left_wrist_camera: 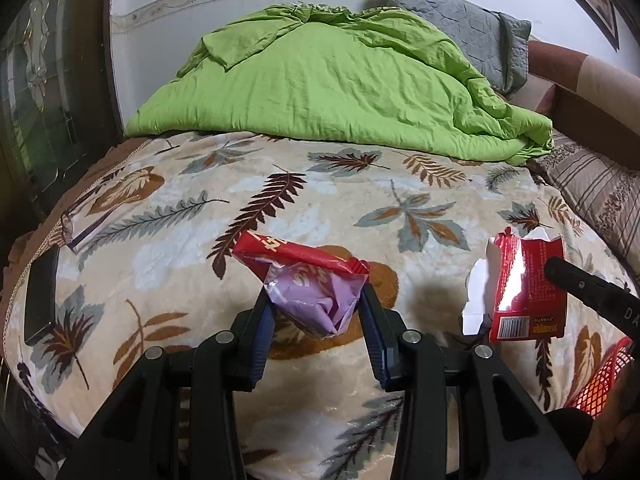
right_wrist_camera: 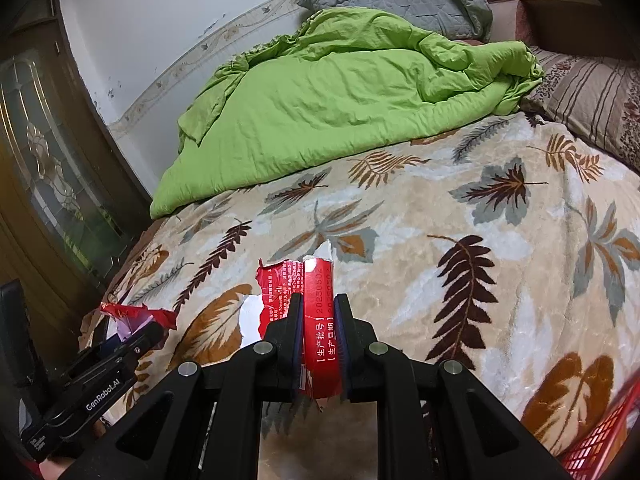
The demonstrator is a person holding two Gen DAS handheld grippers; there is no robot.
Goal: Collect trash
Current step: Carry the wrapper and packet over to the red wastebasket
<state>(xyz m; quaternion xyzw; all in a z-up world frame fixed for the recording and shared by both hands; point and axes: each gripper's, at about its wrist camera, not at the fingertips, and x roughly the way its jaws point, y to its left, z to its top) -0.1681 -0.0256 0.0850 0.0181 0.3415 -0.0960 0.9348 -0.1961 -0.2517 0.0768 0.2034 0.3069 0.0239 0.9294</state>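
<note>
In the left wrist view, the left tongs [left_wrist_camera: 316, 300] were clamped on a crumpled purple-and-red wrapper [left_wrist_camera: 308, 280] above the leaf-print blanket [left_wrist_camera: 360, 208]; its white lettering was unreadable. To the right hung a torn red carton [left_wrist_camera: 524, 288], barcode at its lower end, with a red mesh basket [left_wrist_camera: 600, 380] beside it.

In the right wrist view, the right tongs [right_wrist_camera: 318, 320] were shut on that carton [right_wrist_camera: 316, 320], printed "生产批号", "生产日期" and "2025". The other tool read "GenRobot.AI". A green quilt [right_wrist_camera: 340, 92] lay heaped beyond.
</note>
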